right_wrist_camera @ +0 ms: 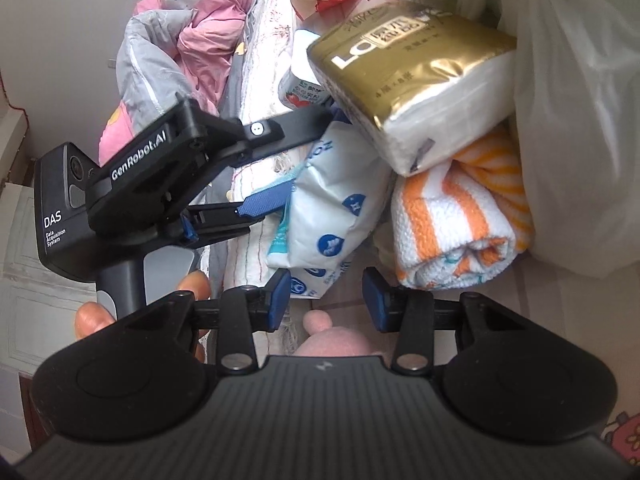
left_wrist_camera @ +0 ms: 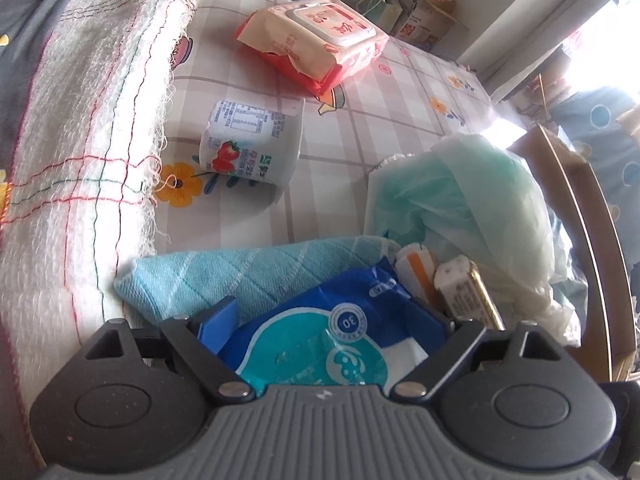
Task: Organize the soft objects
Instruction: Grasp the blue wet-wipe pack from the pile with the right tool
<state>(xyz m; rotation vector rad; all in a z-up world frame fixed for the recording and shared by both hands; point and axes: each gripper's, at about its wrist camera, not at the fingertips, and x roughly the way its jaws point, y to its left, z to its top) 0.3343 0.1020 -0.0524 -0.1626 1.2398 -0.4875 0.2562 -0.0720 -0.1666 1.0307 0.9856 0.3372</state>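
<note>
On the bed, the left gripper [left_wrist_camera: 332, 320] is held with jaws spread around a blue wipes pack [left_wrist_camera: 320, 340], unpinched and seemingly just set among the gathered softs. Rightward, the right gripper [right_wrist_camera: 326, 300] hangs part-open, empty. Next, the strawberry tissue pack [left_wrist_camera: 252, 140] likely needs fetching.

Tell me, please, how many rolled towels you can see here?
2: a blue towel beside the blue packet, an orange striped towel under the gold tissue pack. More may be hidden.

The blue wipes pack [left_wrist_camera: 320, 344] between the left hand-held gripper's [left_wrist_camera: 334, 320] fingers is half hidden by its body. Beyond it, the gold tissue pack [left_wrist_camera: 476, 300] shows only an edge.
</note>
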